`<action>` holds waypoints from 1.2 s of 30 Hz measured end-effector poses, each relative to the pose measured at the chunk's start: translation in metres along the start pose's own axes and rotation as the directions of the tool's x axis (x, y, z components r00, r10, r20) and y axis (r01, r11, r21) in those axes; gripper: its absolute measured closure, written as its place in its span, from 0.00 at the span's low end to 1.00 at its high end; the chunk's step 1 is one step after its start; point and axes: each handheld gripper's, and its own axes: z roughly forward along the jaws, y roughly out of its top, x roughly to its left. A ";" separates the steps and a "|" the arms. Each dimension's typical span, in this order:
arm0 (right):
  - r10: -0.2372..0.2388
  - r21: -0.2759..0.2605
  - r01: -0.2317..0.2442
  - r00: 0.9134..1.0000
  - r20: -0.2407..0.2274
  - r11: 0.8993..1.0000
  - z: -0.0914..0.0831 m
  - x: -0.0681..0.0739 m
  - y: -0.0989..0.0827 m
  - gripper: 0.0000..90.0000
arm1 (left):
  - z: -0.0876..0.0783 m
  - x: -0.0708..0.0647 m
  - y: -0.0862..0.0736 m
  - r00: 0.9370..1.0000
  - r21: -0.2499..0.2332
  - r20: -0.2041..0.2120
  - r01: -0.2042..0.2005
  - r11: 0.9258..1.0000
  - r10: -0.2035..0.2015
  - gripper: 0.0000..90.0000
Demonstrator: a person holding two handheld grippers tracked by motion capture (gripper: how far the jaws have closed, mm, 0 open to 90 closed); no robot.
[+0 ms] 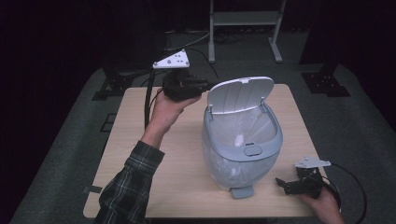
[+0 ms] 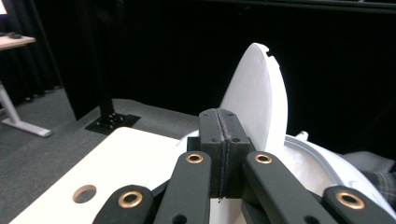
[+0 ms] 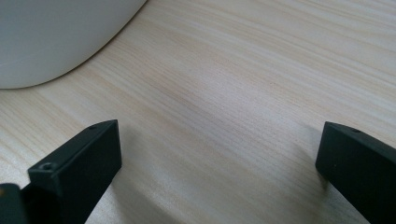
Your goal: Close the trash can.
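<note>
High view: you are holding the left gripper, jaws pressed together, beside the raised lid, propping the bin open; the right gripper is resting on the table, jaws apart.

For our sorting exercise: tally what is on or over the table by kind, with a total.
Bins: 1, grey bin with its lid up
Bin liners: 1, liner inside
Grippers: 2, left gripper, right gripper
Total: 4

Dark-curtained lab (lone test table)
</note>
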 end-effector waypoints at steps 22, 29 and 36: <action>-0.002 0.000 0.002 1.000 0.000 1.000 0.000 0.000 0.000 0.00 | 0.018 -0.046 0.001 0.991 0.062 0.133 -0.033 0.998 0.024 1.00; 0.000 0.001 0.000 1.000 0.001 1.000 0.000 0.000 0.000 0.00 | 0.026 -0.056 -0.002 0.987 0.089 0.156 -0.043 0.995 0.029 1.00; 0.001 0.001 -0.001 1.000 0.001 1.000 0.000 0.000 0.000 0.00 | 0.034 -0.064 -0.006 0.984 0.119 0.176 -0.048 0.992 0.026 1.00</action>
